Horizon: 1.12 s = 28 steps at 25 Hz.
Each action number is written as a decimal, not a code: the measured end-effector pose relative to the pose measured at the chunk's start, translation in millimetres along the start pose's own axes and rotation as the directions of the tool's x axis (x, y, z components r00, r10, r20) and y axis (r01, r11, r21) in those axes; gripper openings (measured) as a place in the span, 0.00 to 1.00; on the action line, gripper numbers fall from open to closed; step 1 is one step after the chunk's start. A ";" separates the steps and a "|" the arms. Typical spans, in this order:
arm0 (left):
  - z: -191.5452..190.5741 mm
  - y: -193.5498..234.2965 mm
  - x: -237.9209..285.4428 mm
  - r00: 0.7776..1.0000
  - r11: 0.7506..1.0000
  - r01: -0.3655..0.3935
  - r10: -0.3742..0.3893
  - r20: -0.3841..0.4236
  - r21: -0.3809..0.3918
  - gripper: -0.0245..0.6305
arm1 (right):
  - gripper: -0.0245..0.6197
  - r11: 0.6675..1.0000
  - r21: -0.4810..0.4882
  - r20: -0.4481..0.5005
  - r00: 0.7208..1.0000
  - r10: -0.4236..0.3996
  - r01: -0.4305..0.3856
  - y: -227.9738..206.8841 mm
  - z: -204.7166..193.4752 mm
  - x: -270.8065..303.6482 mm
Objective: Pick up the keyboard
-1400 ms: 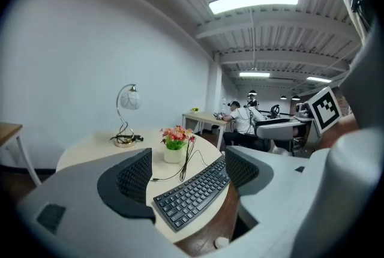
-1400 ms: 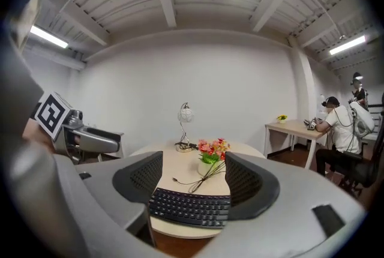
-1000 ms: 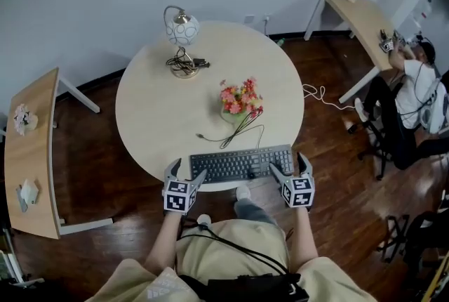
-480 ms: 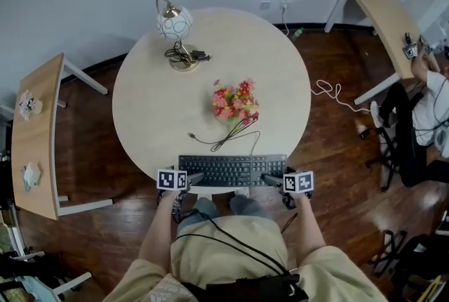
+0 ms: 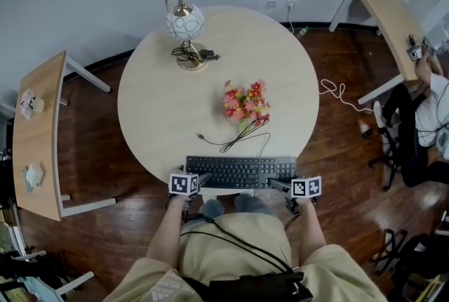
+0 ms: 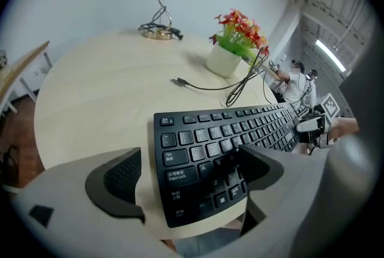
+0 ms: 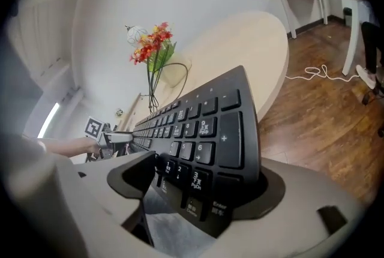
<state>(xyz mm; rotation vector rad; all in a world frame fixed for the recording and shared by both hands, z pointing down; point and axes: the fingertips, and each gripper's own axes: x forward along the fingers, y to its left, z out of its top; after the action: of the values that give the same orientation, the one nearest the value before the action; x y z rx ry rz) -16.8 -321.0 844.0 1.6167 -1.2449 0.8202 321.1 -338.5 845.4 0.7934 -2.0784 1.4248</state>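
A black keyboard [image 5: 240,172] lies along the near edge of the round wooden table [image 5: 161,104], its cable [image 5: 235,142] running toward the flowers. My left gripper [image 5: 191,185] is at the keyboard's left end. In the left gripper view the left gripper [image 6: 192,176] has just been closing but is open: one jaw hangs over the keys and the other stands off the keyboard [image 6: 228,143], with bare table between. My right gripper [image 5: 298,187] is at the right end. In the right gripper view the right gripper [image 7: 204,182] has closed on the keyboard's [image 7: 204,125] corner, which fills the gap.
A pot of pink and red flowers [image 5: 245,100] stands behind the keyboard, and a lamp with a coiled cord [image 5: 185,23] at the table's far side. Side tables [image 5: 35,139] [image 5: 389,12] flank it. A person sits at the right [image 5: 428,107]. A white cable [image 5: 337,91] lies on the floor.
Both grippers have come down from above the keyboard's ends to table-edge level, their marker cubes turning to face up. The keyboard has stayed at the table's edge.
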 end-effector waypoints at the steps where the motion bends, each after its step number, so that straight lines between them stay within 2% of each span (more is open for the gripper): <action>1: -0.5 0.5 -1.3 1.000 1.000 0.011 -0.011 0.008 -0.008 0.81 | 0.66 1.000 0.002 0.030 1.000 0.002 -0.002 4.1 3.3 -5.7; 4: 1.9 0.7 -5.3 0.997 0.997 0.071 -0.070 0.024 -0.043 0.78 | 0.46 0.998 0.012 0.162 0.985 0.058 -0.061 22.6 25.9 -29.3; 6: 4.6 0.7 -8.0 0.991 0.989 0.128 -0.126 0.033 -0.073 0.76 | 0.35 0.994 -0.023 0.233 0.966 0.111 -0.109 37.8 45.8 -41.9; 8: 9.0 0.3 -11.8 0.982 0.976 0.187 -0.182 0.059 -0.111 0.68 | 0.31 0.987 -0.082 0.284 0.946 0.158 -0.140 64.6 70.1 -52.3; 10: 14.3 1.4 -16.9 0.972 0.965 0.225 -0.213 0.101 -0.133 0.68 | 0.27 0.977 -0.130 0.336 0.920 0.202 -0.168 99.9 97.3 -63.0; 13: 25.3 4.7 -28.5 0.967 0.972 0.225 -0.213 0.142 -0.070 0.68 | 0.22 0.963 -0.198 0.391 0.887 0.247 -0.181 144.2 130.8 -78.5; 15: 38.0 4.5 -42.4 0.966 0.979 0.204 -0.202 0.160 0.006 0.68 | 0.21 0.940 -0.280 0.400 0.866 0.300 -0.196 177.9 147.4 -89.2; 17: 61.2 -2.2 -67.9 0.950 0.977 0.200 -0.211 0.230 0.073 0.68 | 0.19 0.909 -0.362 0.403 0.846 0.351 -0.205 213.2 162.1 -100.8; 19: 91.1 -10.7 -103.5 0.915 0.974 0.196 -0.223 0.337 0.114 0.68 | 0.18 0.883 -0.435 0.401 0.840 0.365 -0.176 245.2 175.3 -110.5; 24: 158.5 -37.0 -193.0 0.797 0.962 0.155 -0.256 0.547 0.225 0.68 | 0.18 0.812 -0.581 0.414 0.837 0.358 -0.059 311.4 202.9 -141.3; 26: 181.1 -49.3 -226.2 0.743 0.953 0.125 -0.274 0.610 0.276 0.68 | 0.18 0.793 -0.608 0.445 0.816 0.368 -0.027 335.1 216.6 -159.7; 28: 201.8 -60.5 -259.5 0.684 0.946 0.092 -0.286 0.671 0.309 0.68 | 0.18 0.791 -0.612 0.492 0.789 0.368 0.013 353.7 232.4 -180.6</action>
<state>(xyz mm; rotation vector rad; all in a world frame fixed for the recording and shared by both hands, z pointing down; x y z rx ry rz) -33.3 -410.8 522.5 2.3642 -1.4836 0.1918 183.8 -423.0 414.5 0.8367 -2.9353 0.5175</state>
